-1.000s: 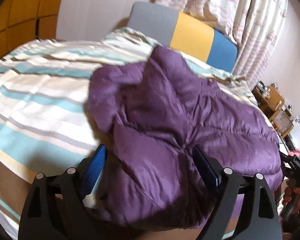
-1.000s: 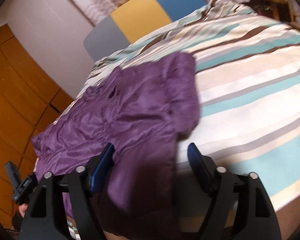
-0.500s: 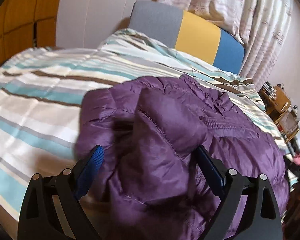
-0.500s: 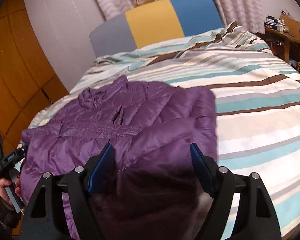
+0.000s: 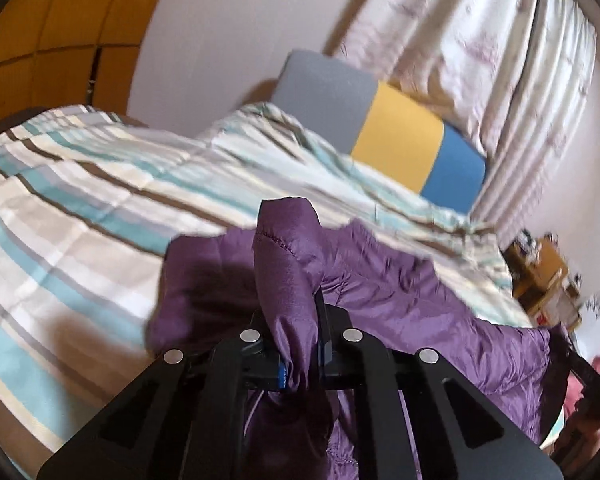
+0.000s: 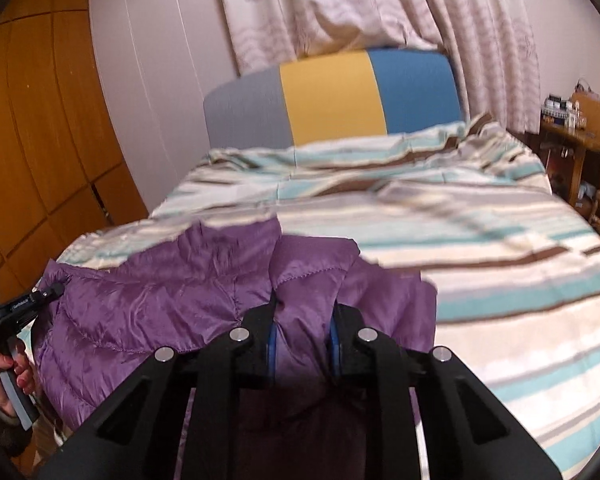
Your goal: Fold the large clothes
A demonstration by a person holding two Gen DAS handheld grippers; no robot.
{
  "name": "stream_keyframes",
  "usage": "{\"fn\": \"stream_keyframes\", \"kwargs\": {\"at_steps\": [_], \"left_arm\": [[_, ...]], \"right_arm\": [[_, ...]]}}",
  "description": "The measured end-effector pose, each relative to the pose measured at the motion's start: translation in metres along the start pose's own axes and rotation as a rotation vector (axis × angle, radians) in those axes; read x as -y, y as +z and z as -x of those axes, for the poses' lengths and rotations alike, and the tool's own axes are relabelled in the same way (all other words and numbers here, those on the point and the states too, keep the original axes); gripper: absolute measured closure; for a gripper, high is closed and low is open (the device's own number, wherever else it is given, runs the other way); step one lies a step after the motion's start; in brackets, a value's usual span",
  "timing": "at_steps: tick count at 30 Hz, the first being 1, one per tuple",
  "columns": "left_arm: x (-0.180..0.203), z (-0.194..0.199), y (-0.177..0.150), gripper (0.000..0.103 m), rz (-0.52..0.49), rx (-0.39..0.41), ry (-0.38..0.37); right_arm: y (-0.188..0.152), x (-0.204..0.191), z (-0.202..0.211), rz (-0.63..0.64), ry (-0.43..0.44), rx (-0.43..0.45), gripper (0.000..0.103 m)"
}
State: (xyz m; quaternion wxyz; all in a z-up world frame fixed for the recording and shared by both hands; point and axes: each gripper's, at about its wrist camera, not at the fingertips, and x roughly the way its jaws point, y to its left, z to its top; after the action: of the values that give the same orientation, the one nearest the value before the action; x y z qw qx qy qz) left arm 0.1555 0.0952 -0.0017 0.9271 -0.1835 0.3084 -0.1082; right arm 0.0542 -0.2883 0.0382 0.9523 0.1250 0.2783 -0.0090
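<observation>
A: Left wrist cam first. What did the left hand-held gripper (image 5: 300, 344) have?
B: It was pinched tight on a fold of the purple puffy jacket (image 5: 400, 300). The fold stuck up betw. the two black fingers, w/ a bit of blue pad showing on the left one.
A: And the right hand-held gripper (image 6: 302, 344)?
B: Right wrist cam showed its jaws closing in on another bunch of the same jacket (image 6: 160, 296). The blue pads already pressed the cloth on both sides, so it was held.
A: Where was the jacket?
B: On the bed (image 6: 480, 240), at the near edge, on top of the striped cover. Part of it hung down under the grippers. The rest lay wrinkled on the cover.
A: Could you see one gripper from the other cam?
B: Yes. In the right cam the left gripper's handle was at the far left edge, w/ a hand (image 6: 4, 368) around it. Painted nails on that hand.
A: What else was in the room?
B: A headboard (image 6: 328, 96) in grey, yellow and blue at the far end of the bed. Curtains (image 6: 340, 8) behind it. Wood closet doors (image 6: 40, 120) on the left, and a wood desk (image 6: 580, 136) w/ small stuff on the right. Too blurry to tell what the stuff was.
</observation>
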Motion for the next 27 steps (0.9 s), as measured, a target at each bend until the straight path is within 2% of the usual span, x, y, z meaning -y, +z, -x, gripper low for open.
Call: {"fn": "stream_keyframes", "kwargs": {"at_steps": [5,13,19,27], "left_arm": [[0.013,-0.006,0.017,0.093,0.001,0.096,0.037],[0.038,-0.042,0.041,0.093,-0.076,0.209,0.164],[0.048,-0.071,0.045,0.093,-0.127,0.222,0.212],[0.043,-0.108,0.037,0.093,-0.137,0.167,0.274]], "right_arm": [[0.023,-0.009,-0.01,0.026,-0.03,0.072,0.087],[0.048,-0.009,-0.051,0.028,-0.084,0.145,0.087],[0.049,-0.001,-0.088,0.055,-0.14,0.154,0.087],[0.034,0.008,-0.136,0.082,-0.196,0.096,0.084]]}}
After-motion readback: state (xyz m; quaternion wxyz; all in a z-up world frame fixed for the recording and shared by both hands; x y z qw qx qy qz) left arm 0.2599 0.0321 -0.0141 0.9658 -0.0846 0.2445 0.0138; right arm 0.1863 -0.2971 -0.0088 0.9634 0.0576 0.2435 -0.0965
